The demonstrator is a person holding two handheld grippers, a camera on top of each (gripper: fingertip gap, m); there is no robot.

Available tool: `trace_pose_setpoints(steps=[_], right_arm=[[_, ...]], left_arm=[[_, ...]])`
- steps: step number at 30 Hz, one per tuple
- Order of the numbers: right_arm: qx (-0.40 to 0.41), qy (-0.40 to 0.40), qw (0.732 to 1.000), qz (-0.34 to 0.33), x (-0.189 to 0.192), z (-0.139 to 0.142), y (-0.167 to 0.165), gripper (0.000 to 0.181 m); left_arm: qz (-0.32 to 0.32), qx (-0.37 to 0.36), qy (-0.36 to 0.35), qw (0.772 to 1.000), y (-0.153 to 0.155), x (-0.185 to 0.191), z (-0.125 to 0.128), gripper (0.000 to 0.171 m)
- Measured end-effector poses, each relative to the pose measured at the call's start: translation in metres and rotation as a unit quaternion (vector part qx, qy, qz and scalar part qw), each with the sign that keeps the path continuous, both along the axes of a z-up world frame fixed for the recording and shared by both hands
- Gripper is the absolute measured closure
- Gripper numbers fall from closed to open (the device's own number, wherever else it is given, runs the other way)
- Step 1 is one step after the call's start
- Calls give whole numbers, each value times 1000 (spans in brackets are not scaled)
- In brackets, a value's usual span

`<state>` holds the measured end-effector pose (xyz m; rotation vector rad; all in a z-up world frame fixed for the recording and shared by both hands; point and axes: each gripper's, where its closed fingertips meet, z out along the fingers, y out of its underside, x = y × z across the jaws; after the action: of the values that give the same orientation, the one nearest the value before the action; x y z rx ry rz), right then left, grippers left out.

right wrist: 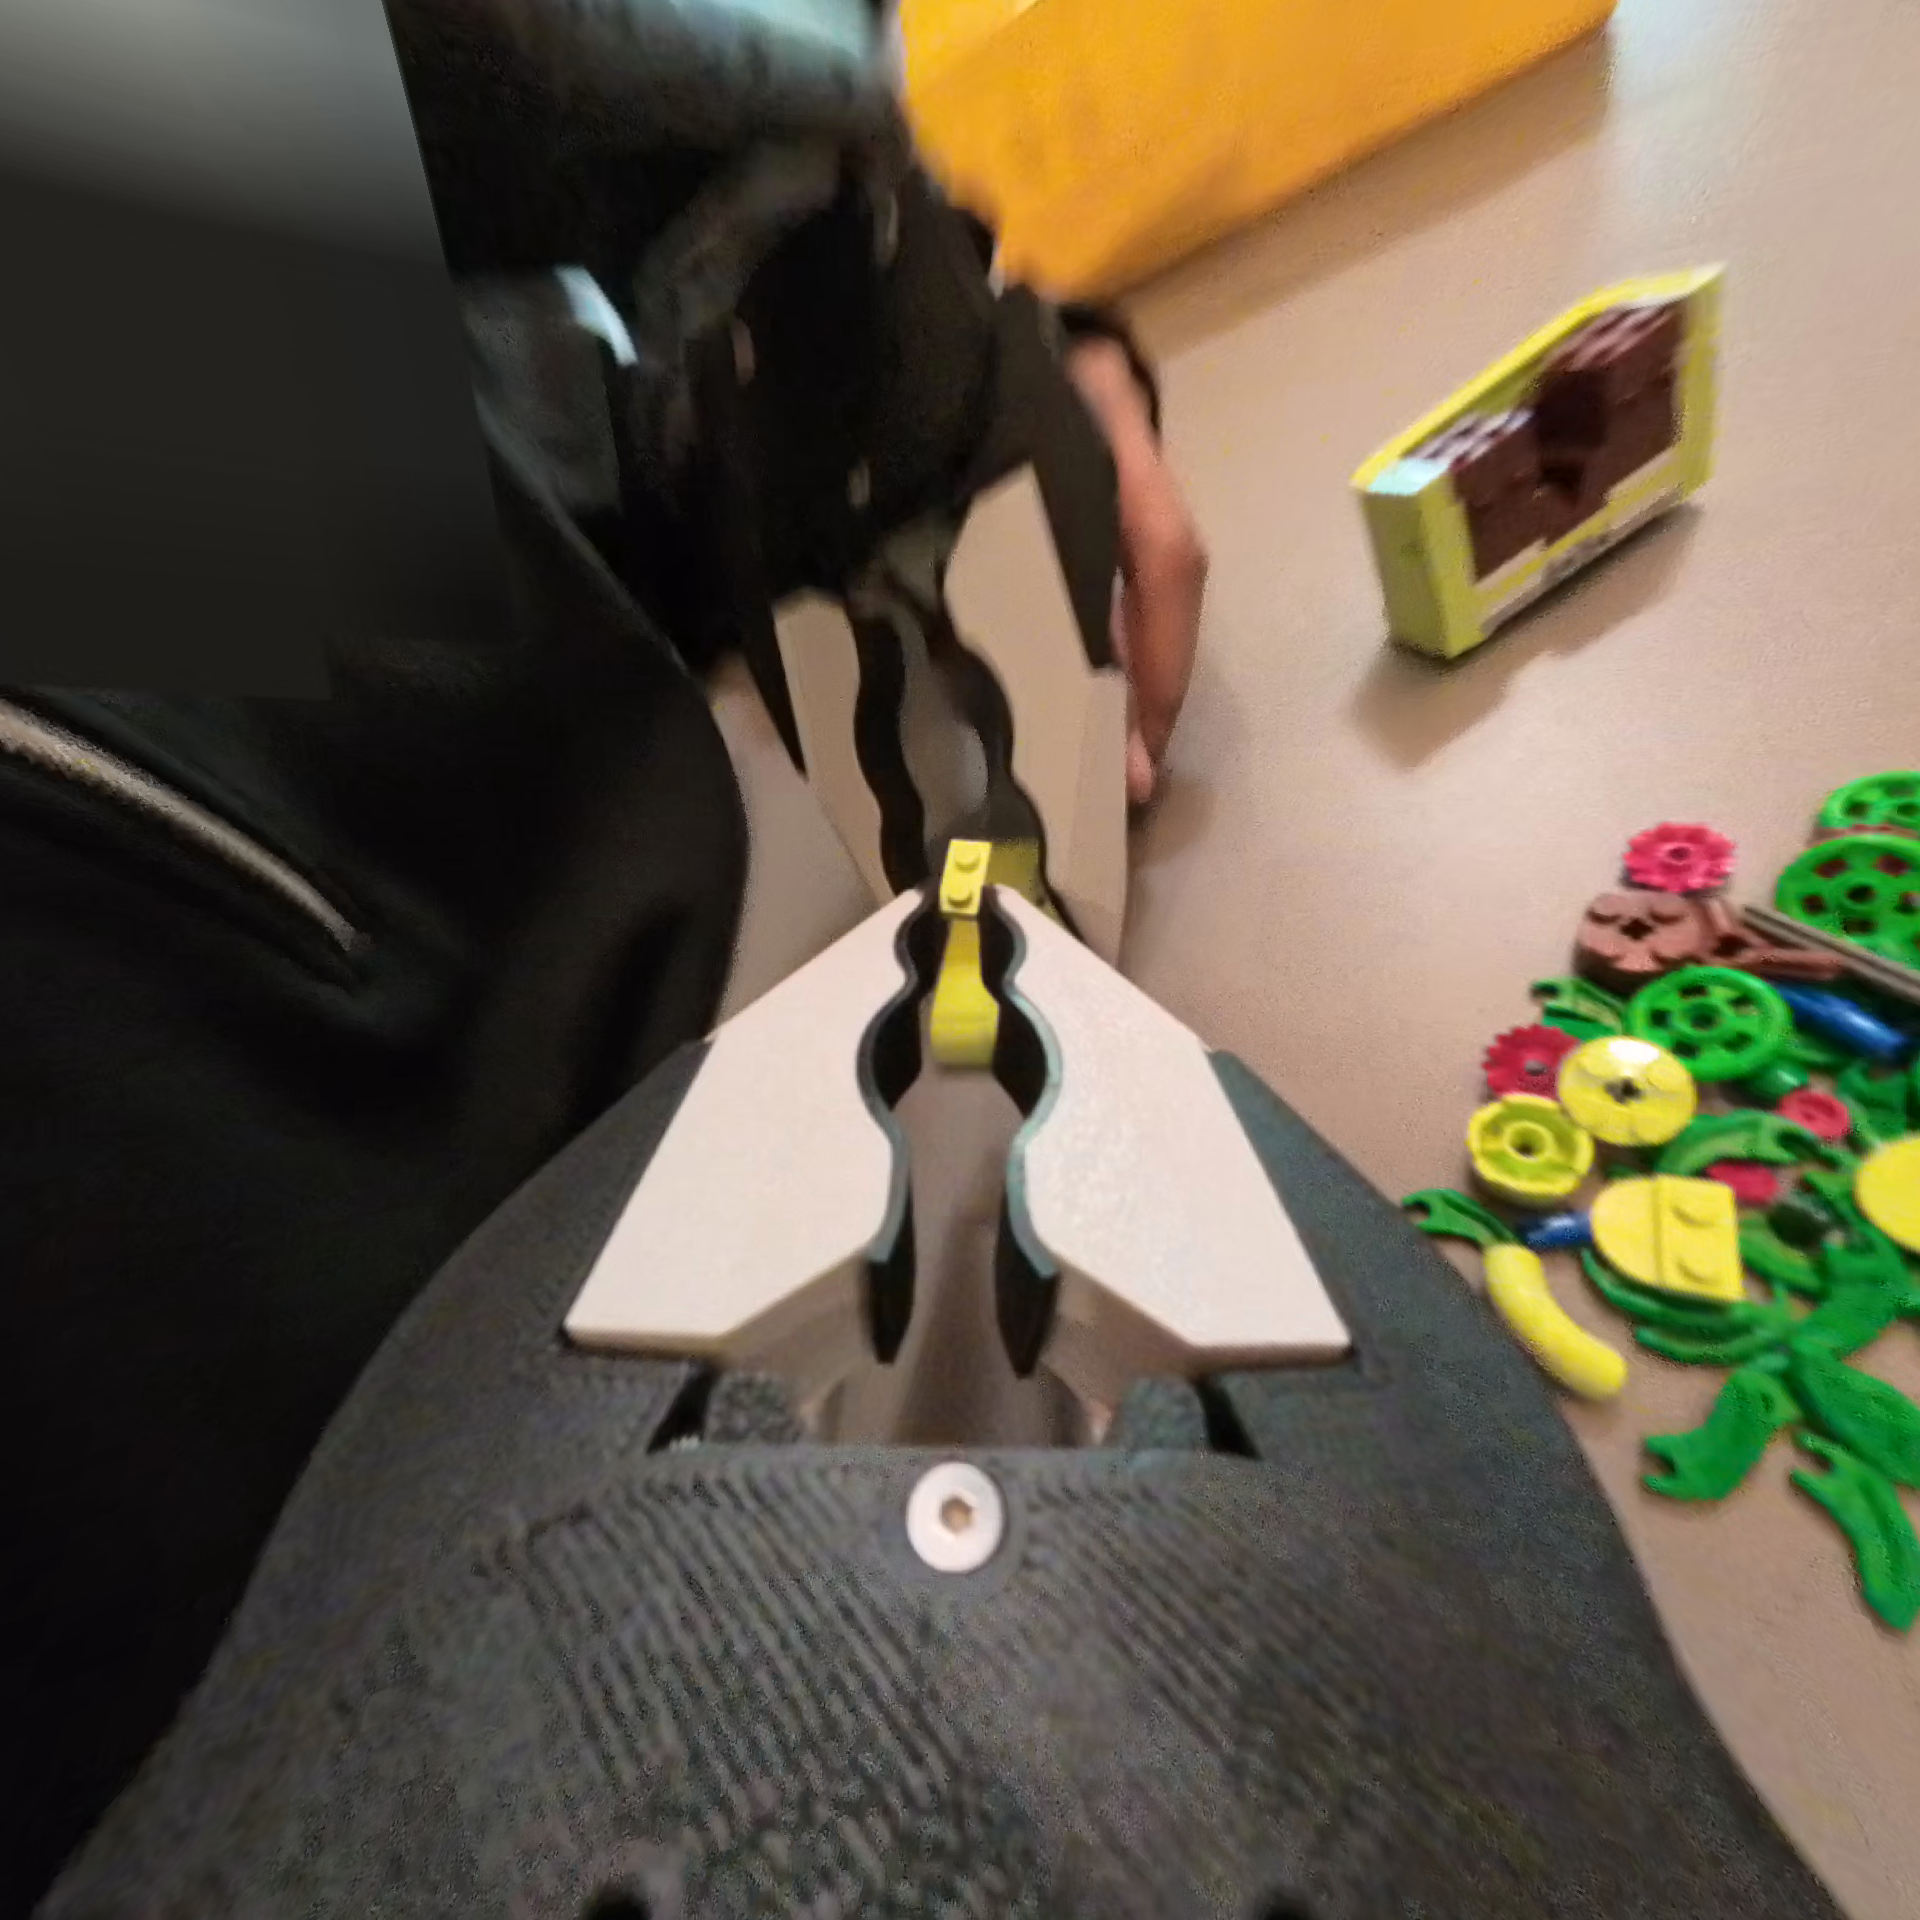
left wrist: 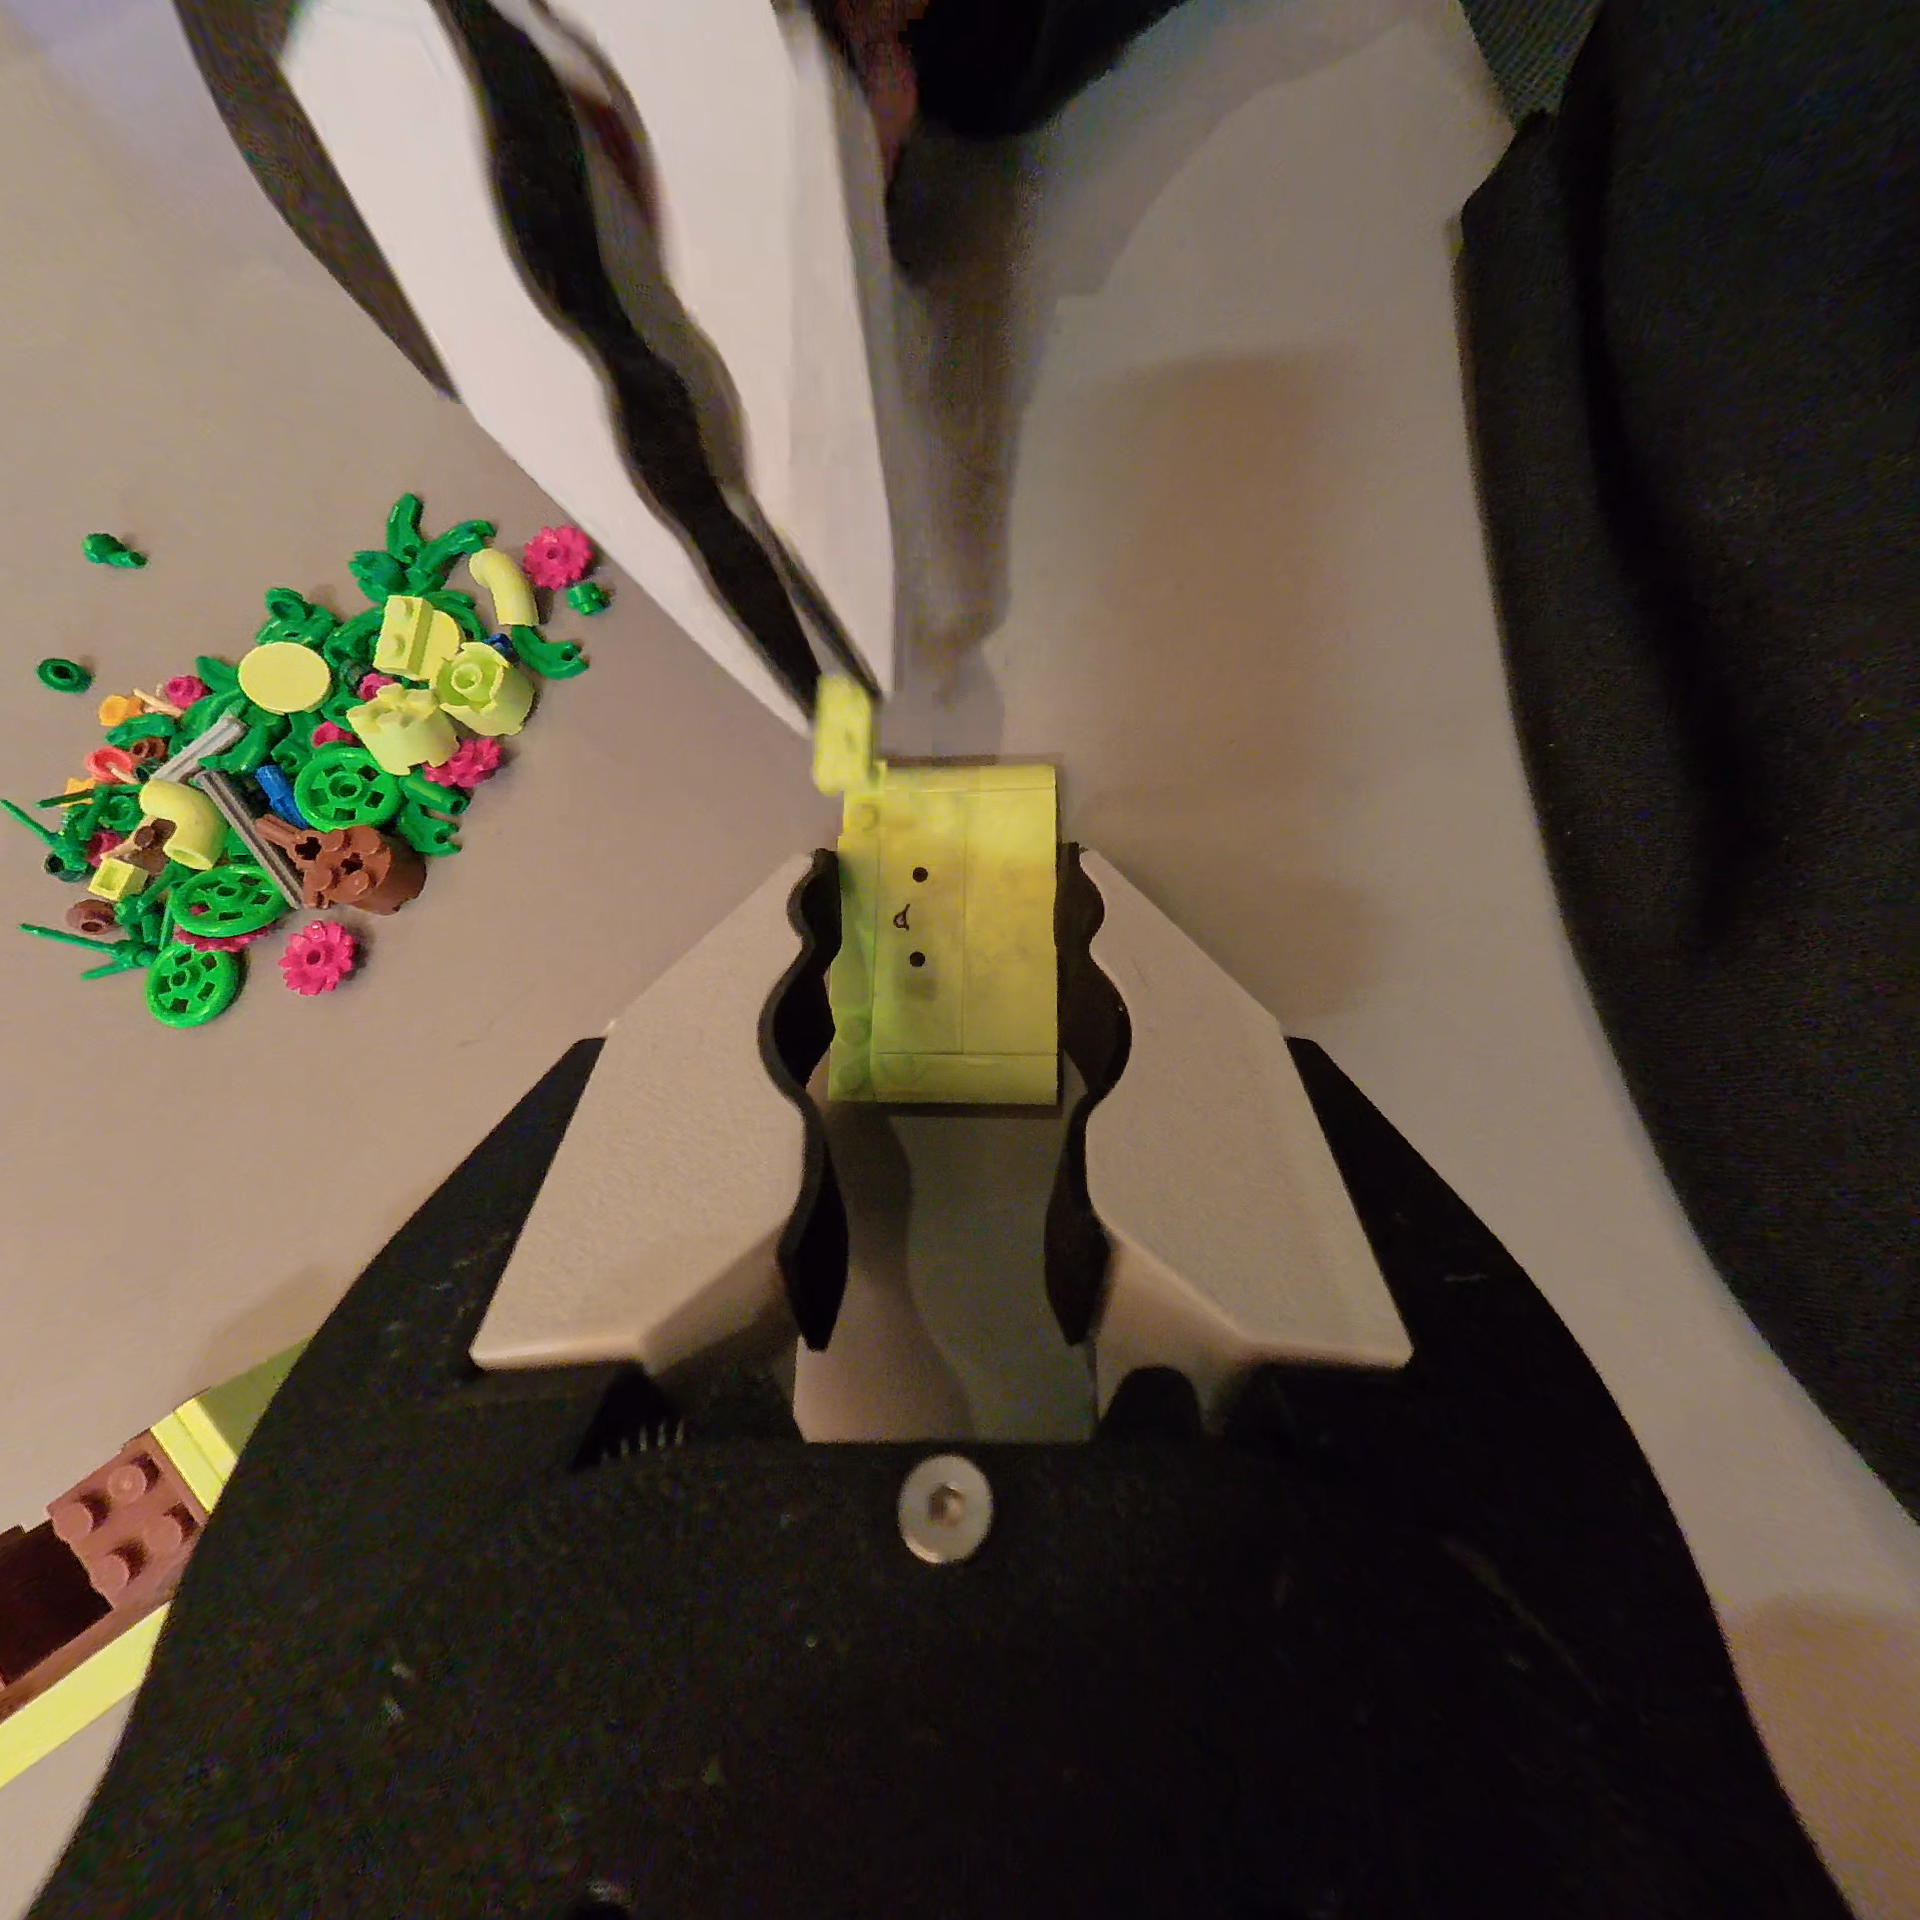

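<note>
My left gripper (left wrist: 945, 862) is shut on a lime-green brick block (left wrist: 956, 935) with a small printed face of dots, held above the beige table. My right gripper (right wrist: 961, 904) is shut on a small lime-green studded piece (right wrist: 961, 883) with a curved tail. In the left wrist view the right gripper (left wrist: 847, 696) comes down from the upper left and holds that small piece (left wrist: 844, 743) against the block's top left corner. In the right wrist view the left gripper (right wrist: 966, 831) shows just beyond, with part of the block (right wrist: 1016, 860) between its fingers.
A pile of loose green, lime, pink and brown pieces (left wrist: 281, 758) lies on the table at left; it also shows in the right wrist view (right wrist: 1745, 1143). A lime box with brown bricks (right wrist: 1538, 457) and a yellow bag (right wrist: 1195, 114) lie farther off. A person's dark clothing (left wrist: 1714, 623) is at right. My right fingertips sit around 5 cm from my left ones.
</note>
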<state>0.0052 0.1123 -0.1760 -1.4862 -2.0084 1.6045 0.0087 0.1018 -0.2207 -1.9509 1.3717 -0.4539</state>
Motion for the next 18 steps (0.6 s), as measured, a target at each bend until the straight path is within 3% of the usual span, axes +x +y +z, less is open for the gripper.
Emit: trace_pose_setpoints(steps=[1,3,8,13,18], right_arm=[[-16,-7,1000,-25,-3,3,8,176],[113,-49,989,-78,0,-29,36,175],[119,-15,987,-105,-3,-16,45,175],[215,-3,956,-202,-6,-18,90,176],[249,-3,934,-258,-7,-17,115,174]], left_arm=[[0,0,0,1000,0,0,0,130],[0,-1,0,1000,0,0,0,130],[1,-2,-1,1000,0,0,0,130],[10,2,1,1000,2,0,0,130],[28,6,2,1000,7,-1,0,130]])
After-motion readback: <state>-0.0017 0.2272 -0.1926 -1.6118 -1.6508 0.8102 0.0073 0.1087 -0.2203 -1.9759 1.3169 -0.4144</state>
